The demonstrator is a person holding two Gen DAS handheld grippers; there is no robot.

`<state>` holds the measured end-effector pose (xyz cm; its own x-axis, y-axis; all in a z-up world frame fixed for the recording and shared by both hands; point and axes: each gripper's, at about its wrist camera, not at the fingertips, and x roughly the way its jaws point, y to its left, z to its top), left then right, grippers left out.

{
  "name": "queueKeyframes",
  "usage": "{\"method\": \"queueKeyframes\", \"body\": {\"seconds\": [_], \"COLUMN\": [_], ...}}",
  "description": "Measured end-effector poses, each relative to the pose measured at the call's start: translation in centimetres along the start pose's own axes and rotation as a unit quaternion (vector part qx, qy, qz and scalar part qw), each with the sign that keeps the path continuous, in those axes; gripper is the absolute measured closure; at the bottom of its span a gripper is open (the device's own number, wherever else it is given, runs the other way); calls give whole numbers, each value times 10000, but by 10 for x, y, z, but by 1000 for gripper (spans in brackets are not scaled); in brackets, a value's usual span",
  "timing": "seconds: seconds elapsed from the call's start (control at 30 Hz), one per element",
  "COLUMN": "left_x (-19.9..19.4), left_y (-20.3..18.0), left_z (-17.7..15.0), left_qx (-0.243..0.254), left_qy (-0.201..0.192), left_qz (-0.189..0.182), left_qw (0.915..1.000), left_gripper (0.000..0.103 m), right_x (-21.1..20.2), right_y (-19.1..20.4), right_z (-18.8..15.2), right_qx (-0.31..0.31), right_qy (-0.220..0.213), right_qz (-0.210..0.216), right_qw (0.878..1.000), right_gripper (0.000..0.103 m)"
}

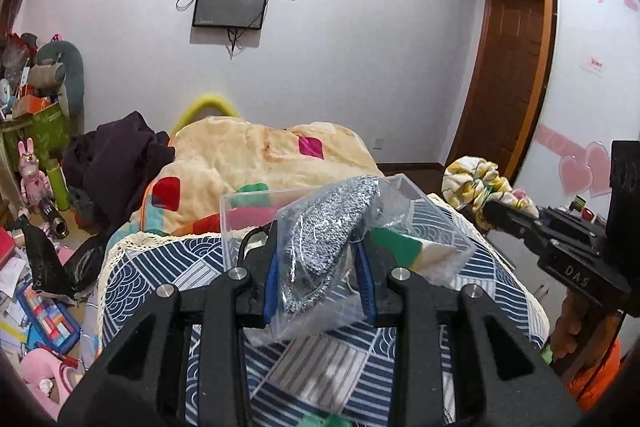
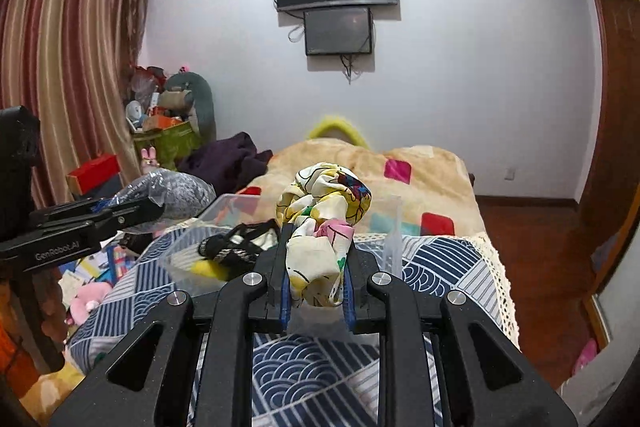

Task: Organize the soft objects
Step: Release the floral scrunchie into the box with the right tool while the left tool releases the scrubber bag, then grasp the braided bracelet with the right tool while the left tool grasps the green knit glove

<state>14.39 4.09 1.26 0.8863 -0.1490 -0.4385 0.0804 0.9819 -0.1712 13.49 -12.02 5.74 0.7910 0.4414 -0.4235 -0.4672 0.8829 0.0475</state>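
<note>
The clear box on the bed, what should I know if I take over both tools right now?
Left tool: shut on a plastic bag of grey fabric, held above the bed.
Right tool: shut on a bunched yellow patterned cloth, also held up.
Clear box: sits on the blue patterned cover, just ahead of both tools.
Done: a black lace item and something yellow already lie inside.
Left: probably lower both held pieces into the box and release.
</note>
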Motion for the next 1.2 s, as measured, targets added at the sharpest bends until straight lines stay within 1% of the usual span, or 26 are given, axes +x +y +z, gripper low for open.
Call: {"method": "queueKeyframes", "body": {"seconds": [0.17, 0.27, 0.33, 0.5, 0.57, 0.6, 0.67, 0.7, 0.77, 0.83, 0.87, 0.93, 0.97, 1.03, 1.1, 1.2], "left_x": [32, 56, 69, 84, 86, 87, 89, 90, 88, 85, 82, 77, 74, 68, 59, 41], "left_y": [2, 1, 0, -4, -4, -3, -3, -4, -5, -5, -5, -6, -7, -9, -11, -14], "left_z": [-3, -13, -18, -26, -27, -28, -29, -29, -30, -31, -31, -31, -31, -31, -31, -31], "left_qx": [80, 273, 369, 547, 519, 507, 525, 553, 608, 606, 596, 582, 591, 641, 686, 694], "left_qy": [261, 557, 702, 768, 766, 782, 840, 869, 893, 861, 841, 817, 816, 804, 756, 635], "left_qz": [173, 355, 403, 450, 421, 413, 427, 433, 399, 379, 360, 310, 297, 288, 276, 254], "left_qw": [9995, 9974, 9960, 9945, 9948, 9948, 9942, 9937, 9933, 9937, 9940, 9945, 9945, 9943, 9944, 9952], "left_gripper": [71, 71, 71, 71, 70, 69, 61, 59, 50, 44, 41, 39, 38, 37, 34, 23], "right_x": [29, 45, 54, 71, 73, 74, 73, 72, 70, 67, 64, 57, 55, 47, 39, 26], "right_y": [-3, -4, -5, -4, -5, -5, -3, -3, -3, -2, -2, -1, 0, 2, 3, 4], "right_z": [-2, -4, -5, -12, -16, -17, -19, -19, -18, -16, -15, -15, -14, -14, -14, -14], "right_qx": [18, -43, -47, -149, -181, -207, -268, -297, -349, -410, -429, -460, -479, -534, -580, -606], "right_qy": [352, 543, 670, 959, 1047, 1086, 1118, 1135, 1148, 1115, 1091, 1040, 1015, 932, 833, 708], "right_qz": [-42, -72, -56, -62, -32, -22, -45, -54, -57, -126, -123, -117, -117, -140, -179, -220], "right_qw": [9994, 9985, 9977, 9953, 9943, 9939, 9934, 9931, 9928, 9928, 9930, 9934, 9936, 9941, 9947, 9954], "right_gripper": [85, 85, 85, 85, 82, 82, 82, 81, 74, 65, 63, 54, 52, 42, 36, 28]}}
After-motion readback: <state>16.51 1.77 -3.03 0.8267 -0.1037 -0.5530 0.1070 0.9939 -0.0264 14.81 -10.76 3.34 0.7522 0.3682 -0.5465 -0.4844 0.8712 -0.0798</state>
